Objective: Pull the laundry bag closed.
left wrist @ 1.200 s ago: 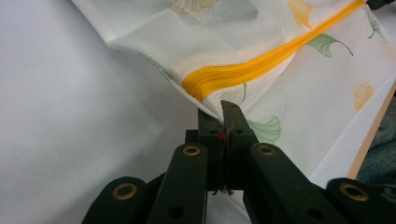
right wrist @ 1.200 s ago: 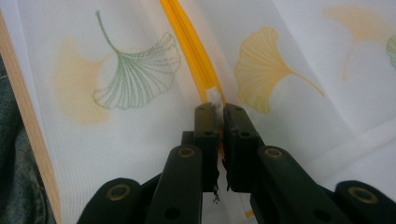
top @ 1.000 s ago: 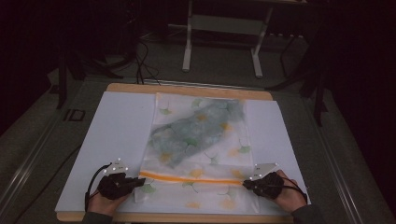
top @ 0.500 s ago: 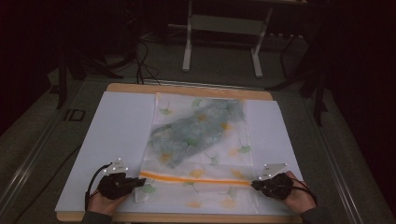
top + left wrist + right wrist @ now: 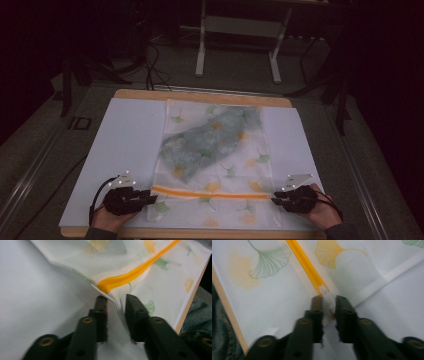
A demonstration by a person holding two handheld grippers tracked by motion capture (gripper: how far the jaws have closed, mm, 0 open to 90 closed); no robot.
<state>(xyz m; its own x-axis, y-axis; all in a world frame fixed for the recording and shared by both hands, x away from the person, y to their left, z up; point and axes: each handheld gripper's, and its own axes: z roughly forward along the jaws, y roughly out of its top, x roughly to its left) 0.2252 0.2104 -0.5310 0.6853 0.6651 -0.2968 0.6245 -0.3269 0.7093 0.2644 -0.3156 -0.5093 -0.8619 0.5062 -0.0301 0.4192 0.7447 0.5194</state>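
The mesh laundry bag (image 5: 215, 160) lay flat on the white sheet (image 5: 125, 145), its orange zipper (image 5: 210, 193) near the front edge, with both the left gripper (image 5: 113, 300) and right gripper (image 5: 328, 300) just opening around its ends, so fabric might have snagged on the pads and lifted.

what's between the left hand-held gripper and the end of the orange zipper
Nothing visible. The left hand-held gripper sits right at the mesh bag, its jaws just opened, a fold of bag fabric between them. The orange zipper ends just beyond the fingertips.
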